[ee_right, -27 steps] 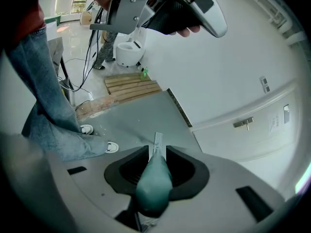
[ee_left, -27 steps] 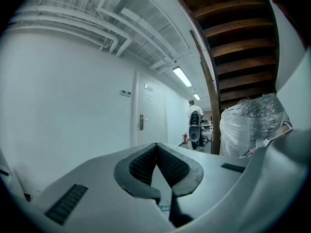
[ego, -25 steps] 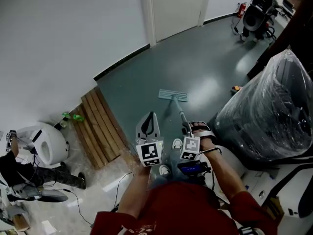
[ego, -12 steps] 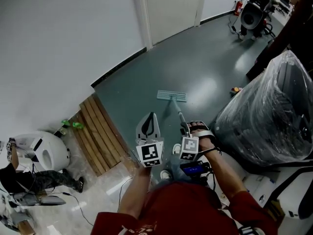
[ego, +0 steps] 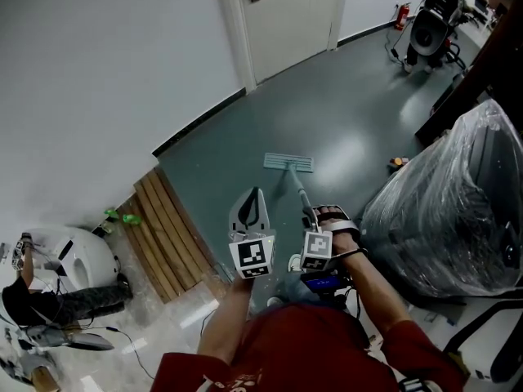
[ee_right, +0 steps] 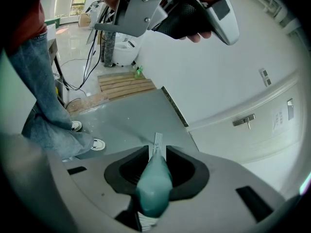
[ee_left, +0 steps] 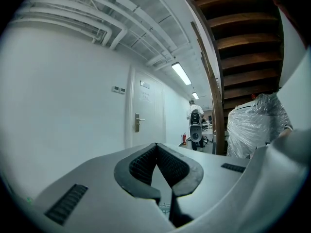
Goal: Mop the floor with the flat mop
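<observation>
A flat mop lies with its pale head [ego: 288,162] flat on the grey-green floor [ego: 327,113], its handle [ego: 299,188] slanting back toward me. My right gripper [ego: 314,216] is shut on the mop handle; in the right gripper view the teal grip [ee_right: 154,178] sits clamped between the dark pads and the mop head [ee_right: 157,141] shows beyond. My left gripper [ego: 249,211] hovers just left of the handle, apart from it, jaws shut with nothing between them [ee_left: 156,165].
A big plastic-wrapped bundle [ego: 445,202] stands close on the right. Wooden slats [ego: 167,219] lie on the floor at left, with a white machine [ego: 69,256] beyond. A white door [ego: 286,15] is in the far wall and a scooter [ego: 433,15] stands at top right.
The view has shifted slightly. The mop head sits at nearly the same spot on the floor, and both grippers hold their pose.
</observation>
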A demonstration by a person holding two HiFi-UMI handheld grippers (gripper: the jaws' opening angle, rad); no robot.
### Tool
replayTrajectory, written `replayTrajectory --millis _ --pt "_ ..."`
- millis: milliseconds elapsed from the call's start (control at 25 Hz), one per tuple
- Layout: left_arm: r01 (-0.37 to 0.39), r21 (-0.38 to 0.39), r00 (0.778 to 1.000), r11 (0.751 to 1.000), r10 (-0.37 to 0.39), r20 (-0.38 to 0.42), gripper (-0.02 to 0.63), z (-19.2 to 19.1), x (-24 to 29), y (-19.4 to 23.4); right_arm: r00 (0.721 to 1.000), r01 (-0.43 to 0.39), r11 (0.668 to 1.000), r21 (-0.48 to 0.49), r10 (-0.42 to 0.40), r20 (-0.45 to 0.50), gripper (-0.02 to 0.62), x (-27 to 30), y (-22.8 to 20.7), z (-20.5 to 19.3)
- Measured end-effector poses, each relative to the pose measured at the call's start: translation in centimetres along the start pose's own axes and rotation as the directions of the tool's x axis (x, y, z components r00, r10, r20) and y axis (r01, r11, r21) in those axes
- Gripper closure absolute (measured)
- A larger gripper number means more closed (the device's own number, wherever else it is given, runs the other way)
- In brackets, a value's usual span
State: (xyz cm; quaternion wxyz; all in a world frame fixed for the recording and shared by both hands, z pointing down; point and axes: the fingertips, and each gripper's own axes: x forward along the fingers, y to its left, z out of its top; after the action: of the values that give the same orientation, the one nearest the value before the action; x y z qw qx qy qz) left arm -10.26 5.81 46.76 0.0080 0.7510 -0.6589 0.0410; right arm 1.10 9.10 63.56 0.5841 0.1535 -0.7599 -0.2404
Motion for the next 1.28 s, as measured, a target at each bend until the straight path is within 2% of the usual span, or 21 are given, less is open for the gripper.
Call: replayTrajectory --millis 200,520,680,880,1280 --pt "-0.015 0.008 1.000 1.000 0.015 0.005 0.591 1.0 4.6 0.1 1.000 0.018 0.999 -0.026 -0.018 0.001 0.475 2.6 -3.9 -1.5" --pt "-0.038 0.013 0.999 0.999 0.038 0.025 0.591 1.7 10.9 -0.8 0.999 0.001 0.999 -0.037 0.001 0.037 0.474 5.2 -8.7 -3.4" --pt "-0.025 0.018 0.999 1.000 0.024 0.027 0.591 1.9 13.3 -0.6 0.999 -0.009 1.000 -0.027 0.011 0.051 0.474 6.1 -10.9 -3.2" --pt "-0.004 0.007 1.000 1.000 0.004 0.029 0.591 1.4 16.8 1.2 1.000 0.020 0.999 -0.045 -0.020 0.011 0.475 9.2 -13.4 -3.0" --pt "0.030 -0.004 0.999 1.000 -0.030 0.034 0.591 1.7 22.4 4.5 1.000 0.018 0.999 -0.026 -0.018 -0.009 0.474 12.5 -18.1 -1.1"
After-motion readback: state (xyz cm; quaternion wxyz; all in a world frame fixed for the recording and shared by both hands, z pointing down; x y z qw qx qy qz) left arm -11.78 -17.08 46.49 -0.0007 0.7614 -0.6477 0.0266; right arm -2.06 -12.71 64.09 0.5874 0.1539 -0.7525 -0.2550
